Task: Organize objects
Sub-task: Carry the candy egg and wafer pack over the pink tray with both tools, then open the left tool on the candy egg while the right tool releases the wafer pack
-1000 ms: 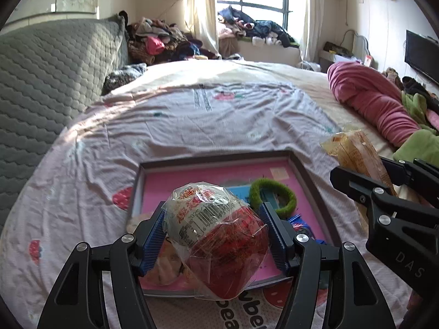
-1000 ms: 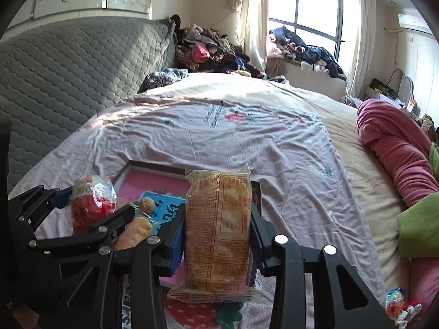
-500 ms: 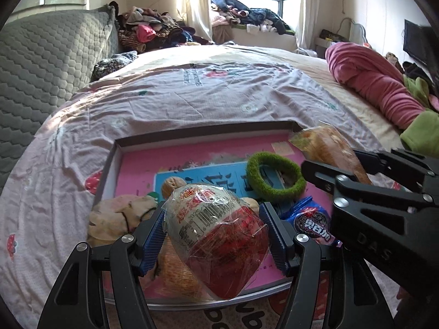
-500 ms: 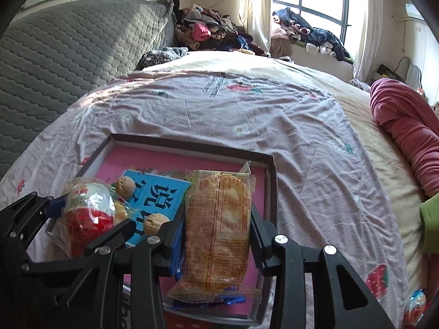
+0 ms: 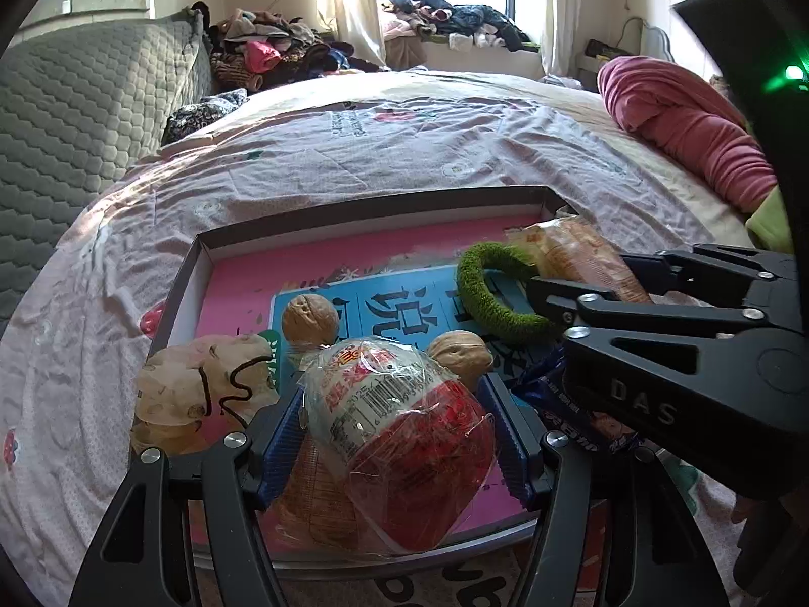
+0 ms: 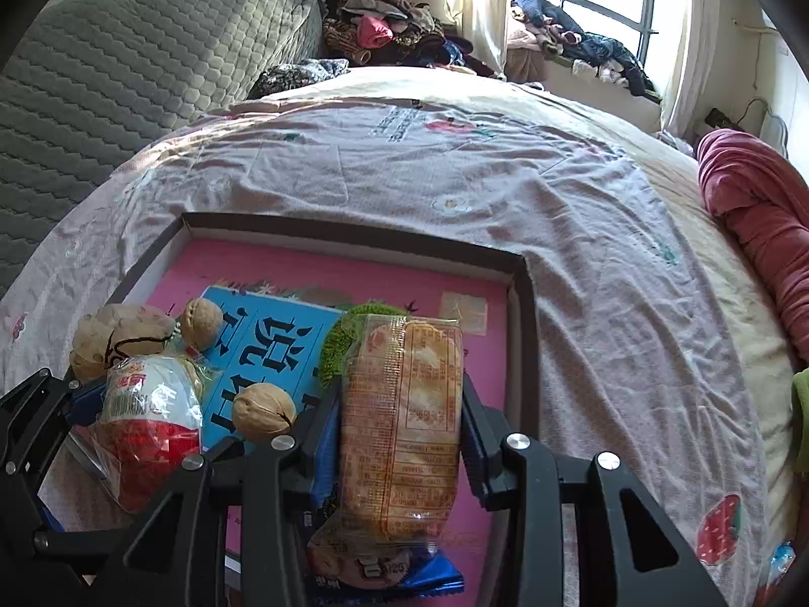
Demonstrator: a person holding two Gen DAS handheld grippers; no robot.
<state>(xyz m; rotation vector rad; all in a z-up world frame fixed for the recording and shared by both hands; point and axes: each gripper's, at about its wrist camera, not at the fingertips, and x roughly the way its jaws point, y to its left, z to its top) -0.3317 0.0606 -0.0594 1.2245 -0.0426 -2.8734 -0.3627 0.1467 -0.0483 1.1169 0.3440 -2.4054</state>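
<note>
- Red snack packet [image 5: 404,435]: clamped between the jaws of the left gripper [image 5: 399,440], held over the near edge of the tray [image 5: 354,202].
- Biscuit packet [image 6: 402,420]: gripped upright in the jaws of the right gripper [image 6: 399,435], over the tray's near right part, above a blue wrapper [image 6: 435,576] lying in the tray.
- The tray is a shallow dark-rimmed box with a pink floor, resting on the bed [image 5: 404,141]. Already in it: a blue card [image 5: 394,303] with large characters, two walnuts [image 5: 309,317] on or beside that card, a green fuzzy ring [image 5: 485,293], and a beige cloth pouch [image 5: 197,394] at the left.
- Step in hand, as I judge it: both packets are being carried to the tray, neither yet let go.
- Next move probably calls for lowering each packet onto a bare pink patch, the far half looks free, and opening the jaws without knocking the walnuts, which would roll easily.
- A pink blanket [image 6: 753,212] lies well apart on the bed's right.
</note>
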